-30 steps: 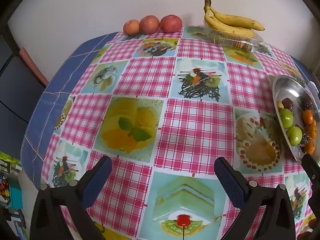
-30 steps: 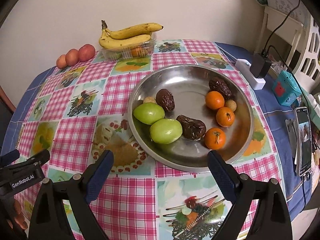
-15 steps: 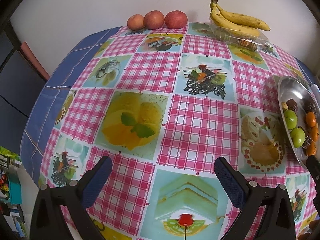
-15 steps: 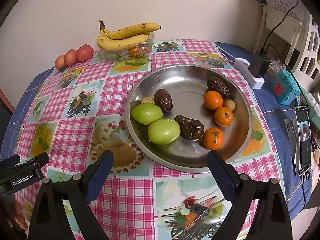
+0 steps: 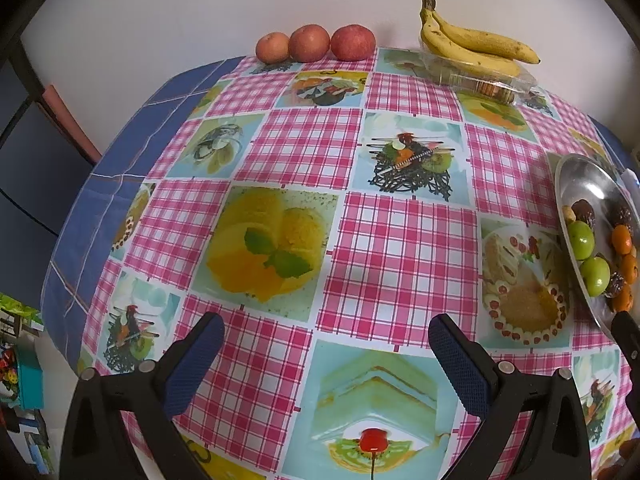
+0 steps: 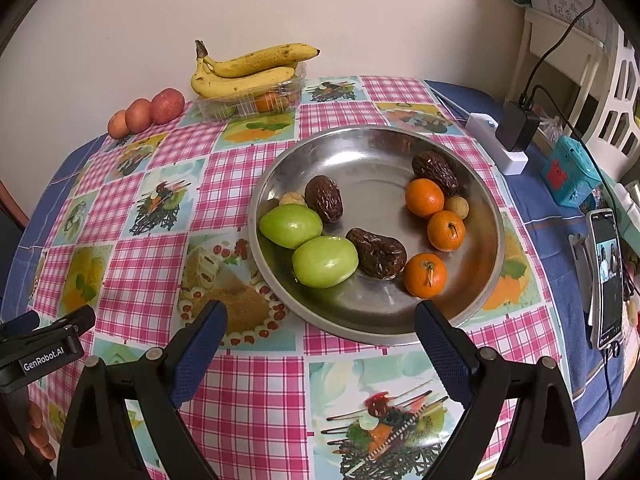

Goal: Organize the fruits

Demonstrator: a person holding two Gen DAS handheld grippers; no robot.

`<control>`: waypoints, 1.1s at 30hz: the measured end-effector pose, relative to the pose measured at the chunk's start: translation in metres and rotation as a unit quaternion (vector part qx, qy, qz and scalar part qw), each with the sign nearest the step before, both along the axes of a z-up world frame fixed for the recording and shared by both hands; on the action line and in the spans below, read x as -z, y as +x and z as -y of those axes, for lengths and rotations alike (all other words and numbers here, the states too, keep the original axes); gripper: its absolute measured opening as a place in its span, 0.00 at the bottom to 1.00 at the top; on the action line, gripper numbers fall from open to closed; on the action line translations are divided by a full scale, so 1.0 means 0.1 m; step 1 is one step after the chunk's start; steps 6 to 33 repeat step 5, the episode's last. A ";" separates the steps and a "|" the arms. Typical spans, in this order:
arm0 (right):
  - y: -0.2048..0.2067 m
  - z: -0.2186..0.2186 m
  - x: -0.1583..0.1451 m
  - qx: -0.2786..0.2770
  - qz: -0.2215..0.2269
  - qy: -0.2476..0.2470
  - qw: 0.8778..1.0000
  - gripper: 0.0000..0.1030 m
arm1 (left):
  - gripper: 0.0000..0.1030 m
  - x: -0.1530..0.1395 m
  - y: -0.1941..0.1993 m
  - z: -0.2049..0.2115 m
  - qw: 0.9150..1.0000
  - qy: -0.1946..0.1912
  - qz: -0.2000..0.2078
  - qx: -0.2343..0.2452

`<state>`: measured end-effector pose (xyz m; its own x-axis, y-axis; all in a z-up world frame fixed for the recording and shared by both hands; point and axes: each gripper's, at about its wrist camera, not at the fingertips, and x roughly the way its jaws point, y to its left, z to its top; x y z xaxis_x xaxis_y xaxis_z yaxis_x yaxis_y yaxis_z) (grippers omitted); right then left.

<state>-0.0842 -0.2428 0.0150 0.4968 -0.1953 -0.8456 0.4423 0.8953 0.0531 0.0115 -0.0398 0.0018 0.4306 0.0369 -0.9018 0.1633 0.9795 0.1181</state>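
A round steel plate (image 6: 372,152) holds two green fruits (image 6: 324,261), three small oranges (image 6: 425,275), three dark wrinkled dates (image 6: 376,253) and two small tan fruits. My right gripper (image 6: 320,328) hovers open just in front of the plate's near rim, holding nothing. My left gripper (image 5: 326,338) is open over bare tablecloth, with the plate (image 5: 576,176) at its far right. At the table's back stand three red apples (image 5: 314,43) and bananas (image 5: 476,46) resting on a clear plastic box (image 5: 484,80).
The table carries a pink checked cloth (image 6: 140,272) with fruit pictures. Right of the plate lie a white power strip with a black charger (image 6: 508,136), a teal box (image 6: 570,172) and a phone on a stand (image 6: 606,276). A white chair stands behind them.
Both grippers drifted slightly; in the left wrist view the table scene slid right and down a little. Both grippers stayed open and no fruit moved.
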 end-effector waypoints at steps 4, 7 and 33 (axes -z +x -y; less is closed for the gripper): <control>0.00 0.00 0.00 0.001 0.000 0.001 1.000 0.92 | 1.00 0.00 0.01 0.00 1.000 -0.001 -0.001 -0.001; 0.00 0.00 0.01 0.003 0.000 0.002 1.000 0.92 | 1.00 0.00 0.01 0.00 1.000 -0.001 -0.001 -0.001; 0.00 0.00 0.01 0.003 0.000 0.002 1.000 0.92 | 1.00 0.00 0.01 0.00 1.000 -0.001 -0.001 -0.001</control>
